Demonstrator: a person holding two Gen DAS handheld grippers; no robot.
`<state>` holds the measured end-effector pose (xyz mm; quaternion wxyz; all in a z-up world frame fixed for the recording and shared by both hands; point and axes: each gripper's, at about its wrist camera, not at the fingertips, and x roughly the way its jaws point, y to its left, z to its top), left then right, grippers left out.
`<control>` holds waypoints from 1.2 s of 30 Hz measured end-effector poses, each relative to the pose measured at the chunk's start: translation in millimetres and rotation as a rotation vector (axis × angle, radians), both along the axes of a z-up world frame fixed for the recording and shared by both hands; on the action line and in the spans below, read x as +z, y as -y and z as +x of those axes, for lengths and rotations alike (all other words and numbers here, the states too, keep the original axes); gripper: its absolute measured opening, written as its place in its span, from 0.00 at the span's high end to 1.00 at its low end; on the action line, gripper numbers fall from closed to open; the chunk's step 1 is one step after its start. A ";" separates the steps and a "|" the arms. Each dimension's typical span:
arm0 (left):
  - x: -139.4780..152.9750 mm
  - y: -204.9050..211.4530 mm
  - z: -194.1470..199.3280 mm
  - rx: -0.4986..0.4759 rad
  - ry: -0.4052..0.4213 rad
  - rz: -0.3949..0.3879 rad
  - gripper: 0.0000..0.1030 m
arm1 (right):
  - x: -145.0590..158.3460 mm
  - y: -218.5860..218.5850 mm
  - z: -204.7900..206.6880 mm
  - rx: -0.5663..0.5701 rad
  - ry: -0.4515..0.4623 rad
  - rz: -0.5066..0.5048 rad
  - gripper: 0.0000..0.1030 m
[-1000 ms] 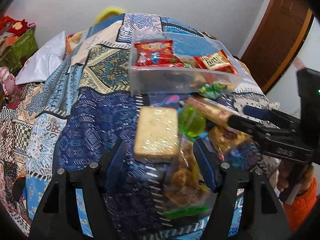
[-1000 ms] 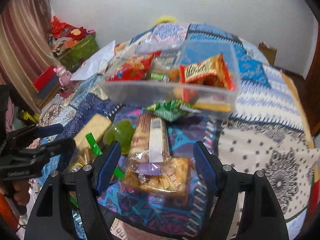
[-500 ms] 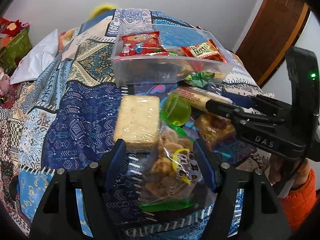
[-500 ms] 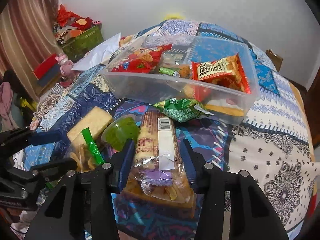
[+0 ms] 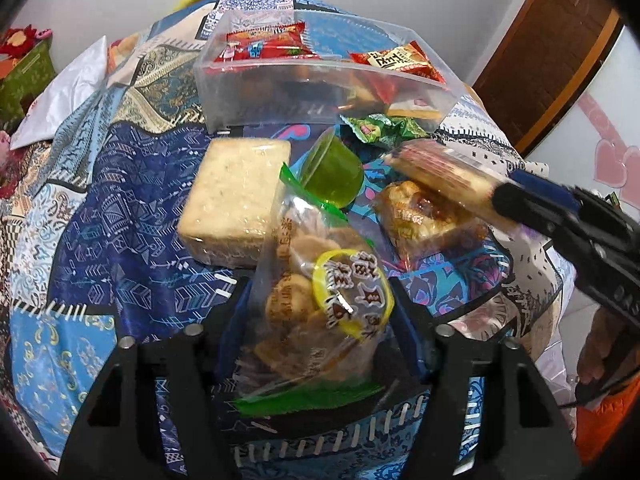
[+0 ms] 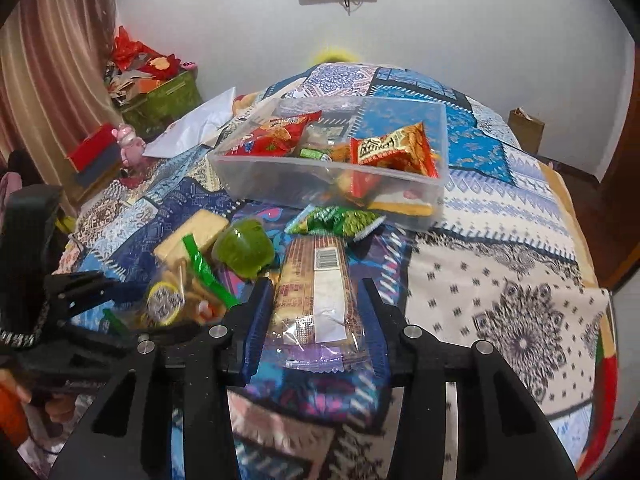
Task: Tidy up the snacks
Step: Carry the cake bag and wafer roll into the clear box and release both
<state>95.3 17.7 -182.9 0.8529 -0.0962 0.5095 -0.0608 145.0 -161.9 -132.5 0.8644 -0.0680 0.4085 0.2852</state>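
Observation:
A clear bin (image 5: 320, 68) (image 6: 280, 176) with red and orange snack packs stands on the patterned bedspread. My left gripper (image 5: 320, 312) (image 6: 92, 284) points down over a clear bag of brown biscuits (image 5: 320, 300) with a yellow label. Its jaws are closing, and both pads meet the bag's sides. My right gripper (image 6: 316, 292) (image 5: 512, 192) is closing on a long brown biscuit pack (image 6: 316, 288) (image 5: 444, 176), which it grips at one end and holds raised off the bed.
In front of the bin lie a pale cracker block (image 5: 236, 204) (image 6: 196, 228), a green jelly cup (image 5: 332, 176) (image 6: 244, 246), a green packet (image 5: 384, 128) (image 6: 340, 220) and a brown pastry pack (image 5: 420, 216). The bed drops away at the right.
The right jaws closed around the long biscuit pack and lifted it off the pastry pack. The left gripper sank over the clear biscuit bag and its jaws narrowed onto it.

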 end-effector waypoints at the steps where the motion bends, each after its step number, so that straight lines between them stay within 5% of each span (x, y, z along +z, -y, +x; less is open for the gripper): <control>1: 0.1 0.2 -0.8 0.002 0.007 0.001 0.39 | -1.7 1.9 -3.0 0.000 -0.006 -0.002 0.61; 15: 8.8 6.6 -10.1 -0.011 0.043 -0.003 0.56 | -20.5 1.3 -7.3 0.014 -0.070 -0.041 0.57; 23: 28.1 6.5 -14.1 -0.009 0.111 0.013 0.57 | -30.1 -8.2 -1.1 0.008 -0.064 -0.068 0.59; 36: 71.5 -5.0 4.9 0.028 0.230 0.019 0.58 | 7.1 6.0 0.9 -0.017 0.012 0.003 0.59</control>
